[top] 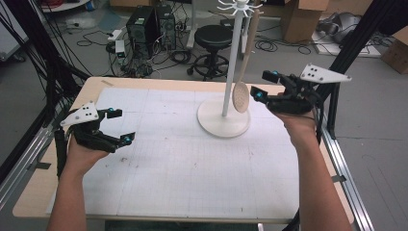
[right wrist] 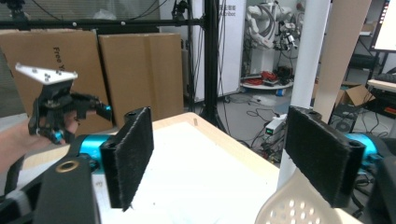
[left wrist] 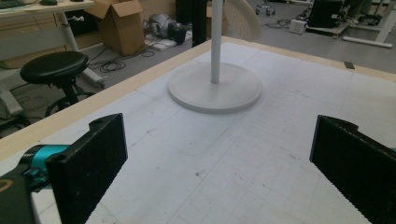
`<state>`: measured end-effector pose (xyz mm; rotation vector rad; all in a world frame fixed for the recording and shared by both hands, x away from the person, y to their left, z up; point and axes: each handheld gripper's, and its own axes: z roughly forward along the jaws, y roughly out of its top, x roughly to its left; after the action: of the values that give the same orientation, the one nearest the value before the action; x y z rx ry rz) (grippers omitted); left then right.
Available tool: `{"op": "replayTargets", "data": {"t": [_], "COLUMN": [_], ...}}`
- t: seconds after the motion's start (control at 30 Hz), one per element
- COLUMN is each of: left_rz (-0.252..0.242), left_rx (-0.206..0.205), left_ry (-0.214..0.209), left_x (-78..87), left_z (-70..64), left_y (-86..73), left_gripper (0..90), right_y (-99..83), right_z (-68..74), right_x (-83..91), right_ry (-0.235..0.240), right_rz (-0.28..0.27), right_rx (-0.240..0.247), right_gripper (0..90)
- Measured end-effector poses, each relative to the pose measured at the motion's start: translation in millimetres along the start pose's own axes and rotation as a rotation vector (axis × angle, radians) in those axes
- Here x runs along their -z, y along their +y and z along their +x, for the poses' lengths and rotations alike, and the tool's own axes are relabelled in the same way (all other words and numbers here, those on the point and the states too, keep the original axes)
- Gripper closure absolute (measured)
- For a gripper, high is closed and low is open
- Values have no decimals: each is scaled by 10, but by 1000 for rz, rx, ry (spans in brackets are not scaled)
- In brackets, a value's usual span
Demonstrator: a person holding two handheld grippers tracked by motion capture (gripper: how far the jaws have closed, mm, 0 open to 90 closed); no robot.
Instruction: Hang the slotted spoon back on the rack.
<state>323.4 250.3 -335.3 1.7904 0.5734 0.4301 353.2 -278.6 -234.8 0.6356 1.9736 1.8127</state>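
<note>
While both grippers are raised off the white gridded mat [top: 183, 163], neither one has anything between its jaws. Seen from the high view, the right gripper [top: 263, 84] is held near the far right of the table [top: 33, 187], its jaws spread wide and pointed toward the slotted spoon [top: 242, 91] that hangs from the white rack [top: 232, 53]; its nearer jaw tip sits just beside the spoon's perforated bowl, and I cannot tell whether the two touch. Looking along that gripper's own view, the two black padded jaws stand well apart, with the spoon's pale, holed bowl [right wrist: 292, 205] low down and partly behind the right-hand pad, the rack's white pole [right wrist: 306, 60] rising behind it and the spoon's tan handle beside that. The spoon hangs upright along the pole, its bowl just above the rack's round base [top: 223, 122]. At the near left of the mat, the left gripper [top: 121, 126] is also spread wide and holds nothing. From its own view the jaws frame bare mat, with the base [left wrist: 215, 88] and pole well ahead of them and the spoon's bowl [left wrist: 243, 18] at the top edge. That left gripper [right wrist: 77, 123] also appears far off in the right gripper view.
</note>
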Motion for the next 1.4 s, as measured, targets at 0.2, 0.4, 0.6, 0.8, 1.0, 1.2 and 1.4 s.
{"op": "replayTargets", "data": {"t": [0.2, 0.4, 0.6, 0.8, 1.0, 1.2, 1.4], "left_rz": [21, 31, 19, 14, 18, -10, -25], "left_rx": [3, 2, 22, 31, 35, 35, 45], "left_ry": [-1, -9, -20, -26, -22, -17, -19], "left_x": [-47, -84, -106, -134, -151, -97, -55], "left_z": [6, -3, 13, 23, 56, 57, 69], "left_y": [-28, -41, -93, -132, -151, -142, -141], "left_gripper": [46, 46, 46, 46, 45, 46, 46], "right_y": [-364, -648, -853, -1003, -1065, -1095, -1106], "right_z": [74, 171, 236, 299, 328, 386, 437], "right_x": [48, 91, 98, 75, -15, -87, -40], "right_ry": [8, 10, 6, 27, 33, 42, 31], "right_rz": [-23, -23, -2, -16, 23, 69, 58], "right_rx": [-46, -55, -62, -75, -86, -69, -57], "right_gripper": [199, 178, 161, 154, 115, 103, 98]}}
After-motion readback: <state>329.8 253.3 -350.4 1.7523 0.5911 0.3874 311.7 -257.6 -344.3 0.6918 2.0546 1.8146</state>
